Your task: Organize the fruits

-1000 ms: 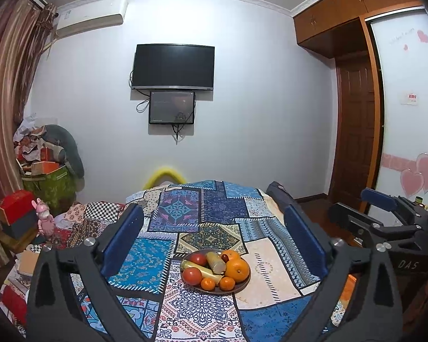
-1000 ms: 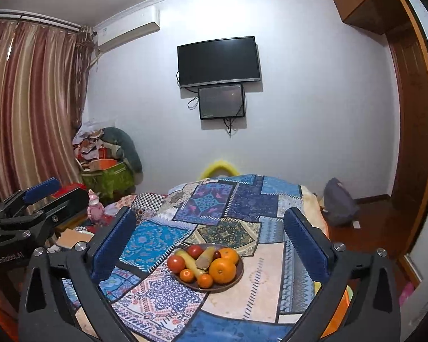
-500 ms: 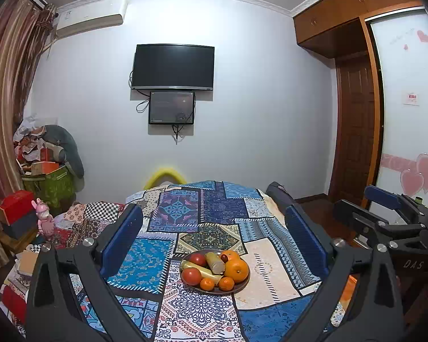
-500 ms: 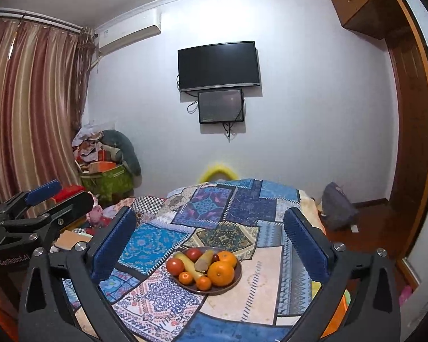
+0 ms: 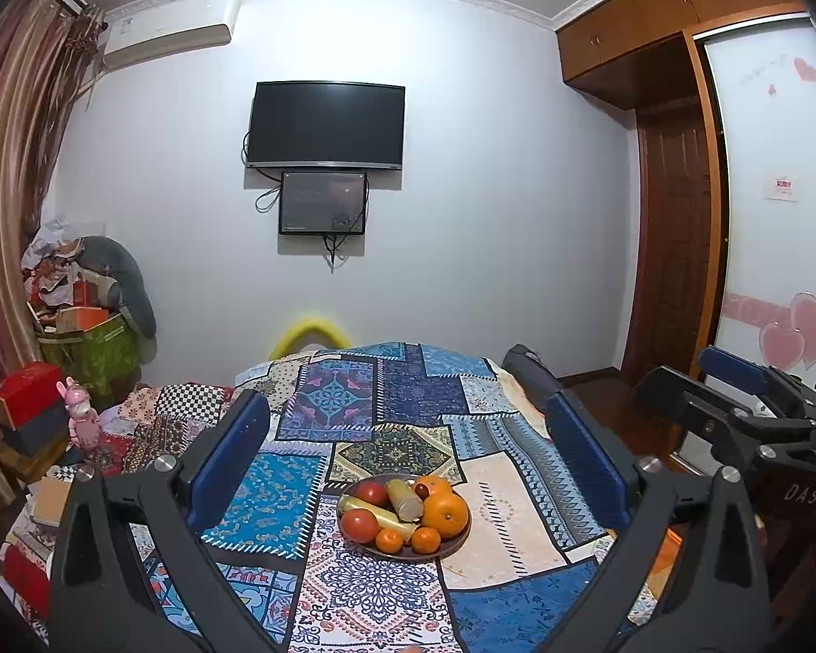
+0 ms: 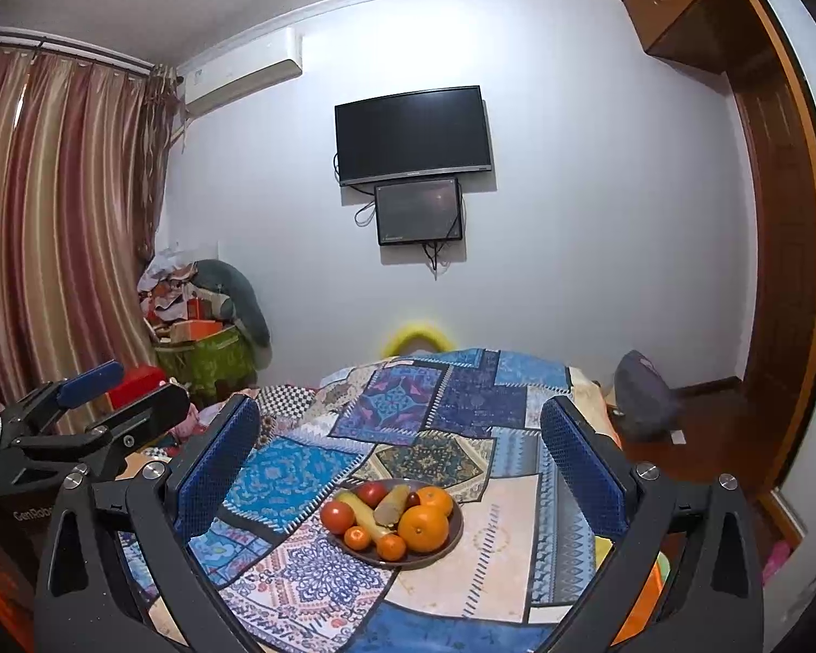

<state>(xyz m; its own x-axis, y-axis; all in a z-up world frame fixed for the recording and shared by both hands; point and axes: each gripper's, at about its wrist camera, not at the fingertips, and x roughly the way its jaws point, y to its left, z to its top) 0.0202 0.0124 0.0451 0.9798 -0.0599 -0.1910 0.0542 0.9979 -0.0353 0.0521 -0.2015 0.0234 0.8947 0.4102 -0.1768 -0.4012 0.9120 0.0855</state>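
A dark plate (image 5: 451, 544) of fruit sits on a patchwork cloth on the table; it also shows in the right wrist view (image 6: 454, 536). On it lie a large orange (image 5: 445, 514) (image 6: 423, 528), small tangerines (image 5: 390, 540) (image 6: 357, 537), red tomatoes (image 5: 359, 524) (image 6: 337, 516), a banana (image 5: 378, 514) (image 6: 367, 518) and a brownish root (image 5: 403, 500) (image 6: 390, 506). My left gripper (image 5: 405, 430) is open and empty, above and short of the plate. My right gripper (image 6: 400, 424) is open and empty, likewise short of the plate.
The patchwork-covered table (image 5: 353, 413) fills the middle. Boxes and clutter (image 5: 76, 326) stand at the left by the curtain (image 6: 54, 250). A TV (image 5: 326, 125) hangs on the far wall. A wooden door (image 5: 674, 250) is at the right. A dark bag (image 6: 644, 397) lies on the floor.
Both grippers have tilted slightly and drifted; the plate sits a little higher in the left view and lower in the right view. Both stay open and empty.
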